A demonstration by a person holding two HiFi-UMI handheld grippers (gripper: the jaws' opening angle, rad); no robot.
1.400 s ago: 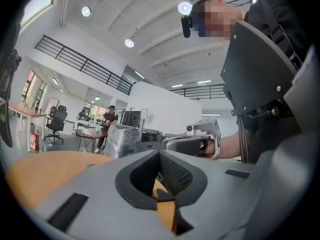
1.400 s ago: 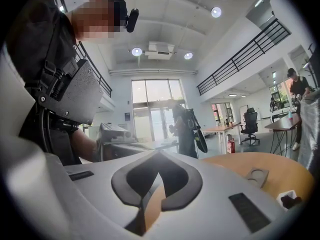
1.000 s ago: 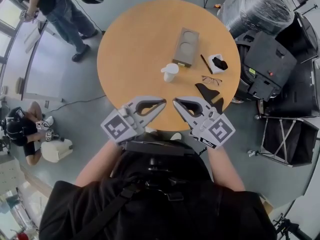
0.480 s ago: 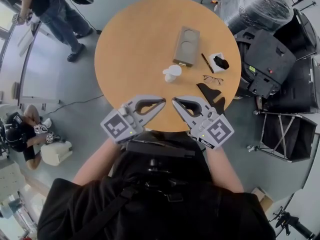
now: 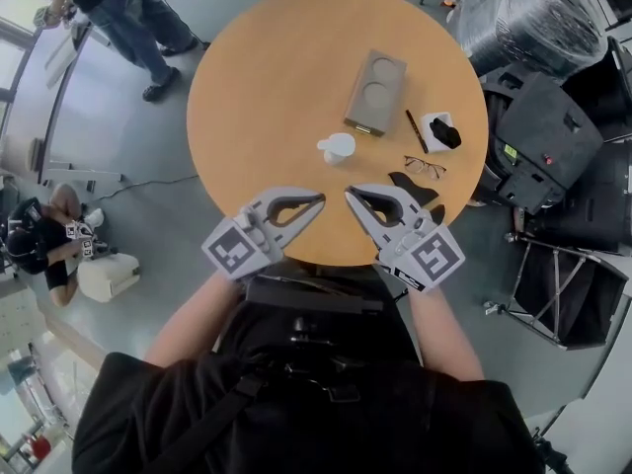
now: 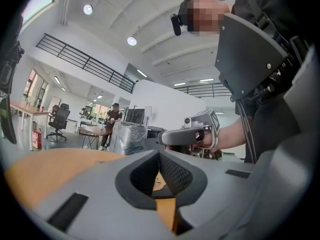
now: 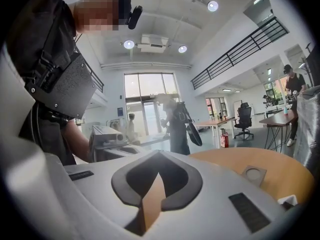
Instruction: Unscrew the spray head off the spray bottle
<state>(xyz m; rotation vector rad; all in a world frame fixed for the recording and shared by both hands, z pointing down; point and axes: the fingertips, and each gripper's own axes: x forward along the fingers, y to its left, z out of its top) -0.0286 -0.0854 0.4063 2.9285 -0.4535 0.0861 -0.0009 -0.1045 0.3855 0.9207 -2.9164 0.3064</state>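
Near: we hold the left tool (image 5: pixel 321 199) and right tool (image 5: pixel 349 194) side by side at the desk's (image 5: pixel 262 97) near edge, jaws pressed together on nothing, likely poised to reach | Middle: white spray bottle (image 5: pixel 337 147) stands apart, head still on | Far: grey tray (image 5: pixel 375 92)

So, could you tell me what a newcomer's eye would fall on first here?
The round orange table fills the head view's middle, a white spray bottle standing near its centre. At its near edge the left gripper and right gripper hover, shut and empty.
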